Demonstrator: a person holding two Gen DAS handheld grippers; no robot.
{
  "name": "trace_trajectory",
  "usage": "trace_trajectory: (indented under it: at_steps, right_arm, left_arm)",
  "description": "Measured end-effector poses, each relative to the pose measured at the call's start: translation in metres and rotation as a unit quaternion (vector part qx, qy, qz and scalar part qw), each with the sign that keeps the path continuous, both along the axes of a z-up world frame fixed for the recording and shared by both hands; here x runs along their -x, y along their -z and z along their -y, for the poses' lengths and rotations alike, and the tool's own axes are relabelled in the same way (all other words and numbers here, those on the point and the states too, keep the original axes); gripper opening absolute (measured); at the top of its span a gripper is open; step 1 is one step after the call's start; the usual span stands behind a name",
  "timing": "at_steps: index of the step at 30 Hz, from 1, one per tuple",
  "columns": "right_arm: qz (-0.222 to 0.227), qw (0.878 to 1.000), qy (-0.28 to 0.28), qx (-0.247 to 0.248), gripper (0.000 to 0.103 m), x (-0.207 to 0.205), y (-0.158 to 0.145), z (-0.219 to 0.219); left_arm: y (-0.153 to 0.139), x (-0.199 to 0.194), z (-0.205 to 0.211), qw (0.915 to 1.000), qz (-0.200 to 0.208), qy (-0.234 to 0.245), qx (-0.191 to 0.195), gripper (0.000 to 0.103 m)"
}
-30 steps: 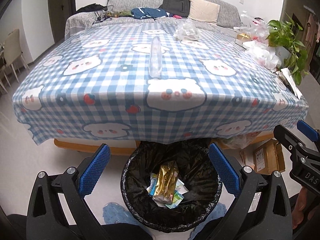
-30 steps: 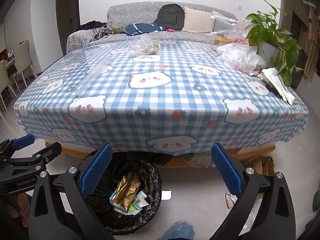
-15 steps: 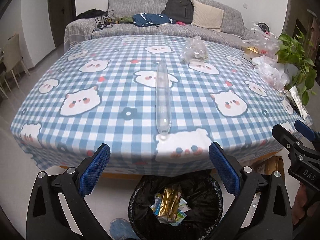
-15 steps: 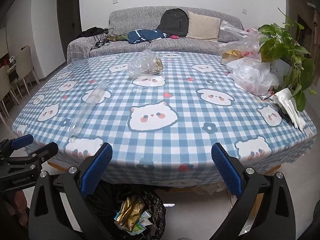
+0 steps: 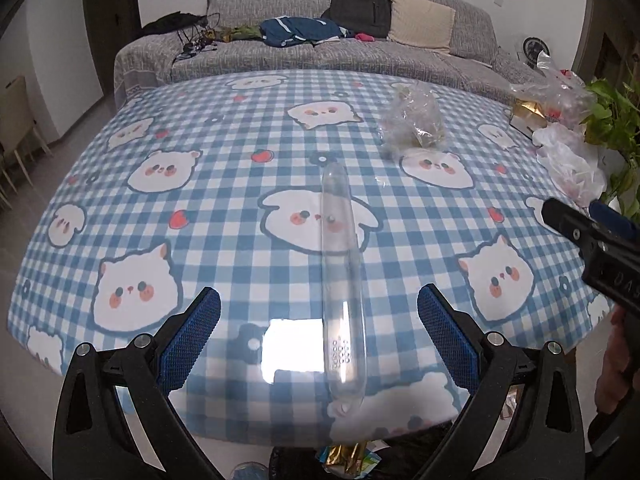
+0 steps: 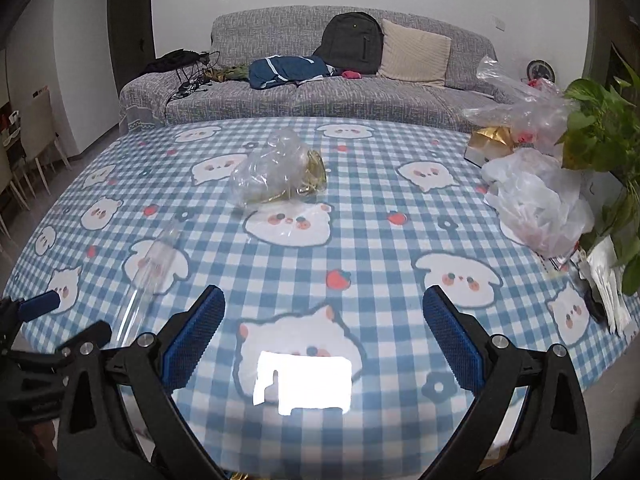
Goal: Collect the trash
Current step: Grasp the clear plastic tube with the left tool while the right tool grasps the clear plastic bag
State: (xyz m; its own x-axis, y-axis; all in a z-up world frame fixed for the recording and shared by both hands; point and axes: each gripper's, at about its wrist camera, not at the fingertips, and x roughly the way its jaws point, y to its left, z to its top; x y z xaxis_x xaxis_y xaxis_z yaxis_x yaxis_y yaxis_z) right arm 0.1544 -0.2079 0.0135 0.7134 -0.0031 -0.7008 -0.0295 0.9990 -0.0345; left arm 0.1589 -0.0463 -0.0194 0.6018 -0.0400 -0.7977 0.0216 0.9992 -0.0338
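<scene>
Readable text: partial "DAS" on the right gripper [image 5: 592,224] body, seen from the left wrist view; nothing else legible. Left gripper [image 5: 319,334] hovers low over the near edge of the table [image 5: 224,208], jaws spread wide, nothing between them. Right gripper [image 6: 324,332] same: level, released, empty, just right of the left one. Clear plastic tube [image 5: 340,280] lies flat on the checked cloth, long axis near-to-far, near end at the table edge between the left gripper's blue pads [image 5: 188,344]. Crumpled clear bag [image 6: 276,172] farther back, mid-table. Gold wrapper [image 5: 344,456] below the near edge.
</scene>
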Motion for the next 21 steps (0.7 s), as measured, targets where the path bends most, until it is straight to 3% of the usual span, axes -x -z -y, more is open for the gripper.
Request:
trace_trajectory:
  at_steps: [5,14,20,21]
  right_arm:
    - [-0.005,1.0,-0.003,-0.012,0.095,-0.055,-0.005,-0.01]
    - [-0.019,1.0,-0.001,-0.013,0.095,-0.145,0.01,-0.03]
    - [-0.021,1.0,0.001,-0.019,0.095,-0.183,0.025,-0.04]
    - [-0.02,1.0,0.001,-0.016,0.095,-0.187,0.027,-0.042]
  left_arm:
    - [0.003,-0.032,0.004,0.9999,-0.008,0.006,-0.013,0.096]
    - [0.028,-0.068,0.001,0.9991,-0.042,0.001,0.0,0.093]
    - [0.04,-0.077,0.006,0.9983,-0.056,0.012,0.005,0.08]
    - [0.042,-0.079,0.005,0.9981,-0.06,0.011,0.008,0.073]
